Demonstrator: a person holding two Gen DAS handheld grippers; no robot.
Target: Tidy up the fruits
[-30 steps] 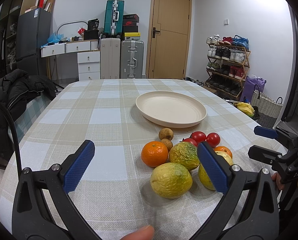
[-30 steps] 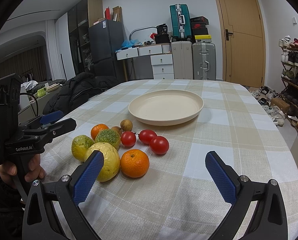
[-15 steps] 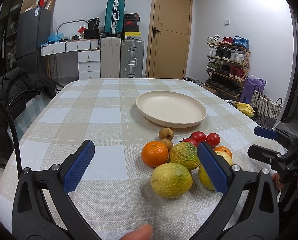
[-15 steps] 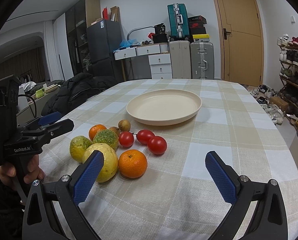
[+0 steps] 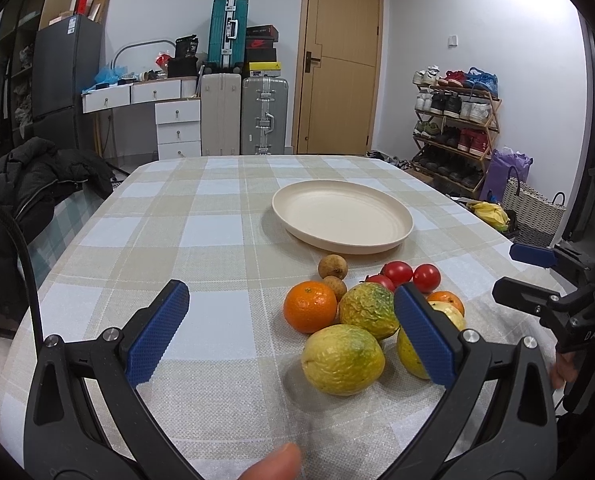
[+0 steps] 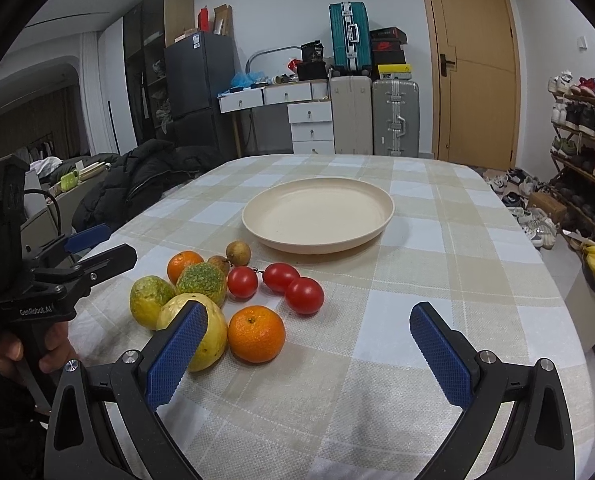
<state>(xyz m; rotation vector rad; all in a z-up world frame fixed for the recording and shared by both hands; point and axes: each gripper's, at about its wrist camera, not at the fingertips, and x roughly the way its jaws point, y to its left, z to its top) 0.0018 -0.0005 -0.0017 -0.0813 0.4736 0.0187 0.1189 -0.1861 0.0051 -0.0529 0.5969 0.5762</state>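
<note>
A cluster of fruit lies on the checked tablecloth in front of an empty cream plate (image 5: 342, 218), which also shows in the right wrist view (image 6: 317, 216). The cluster holds an orange (image 5: 310, 306), yellow-green fruits (image 5: 342, 358), red tomatoes (image 5: 426, 278) and small brown fruits (image 5: 332, 267). In the right wrist view a second orange (image 6: 256, 333) and the tomatoes (image 6: 304, 295) are nearest. My left gripper (image 5: 291, 330) is open and empty, just short of the cluster. My right gripper (image 6: 311, 354) is open and empty, to the right of the fruit.
A black jacket (image 5: 29, 184) hangs on a chair at the table's left edge. Suitcases (image 5: 263, 114), white drawers and a door stand behind the table. A shoe rack (image 5: 455, 128) and a basket stand at the right.
Both grippers have hardly moved. The right wrist view has shifted slightly, with the fruit a little lower and further left in it.
</note>
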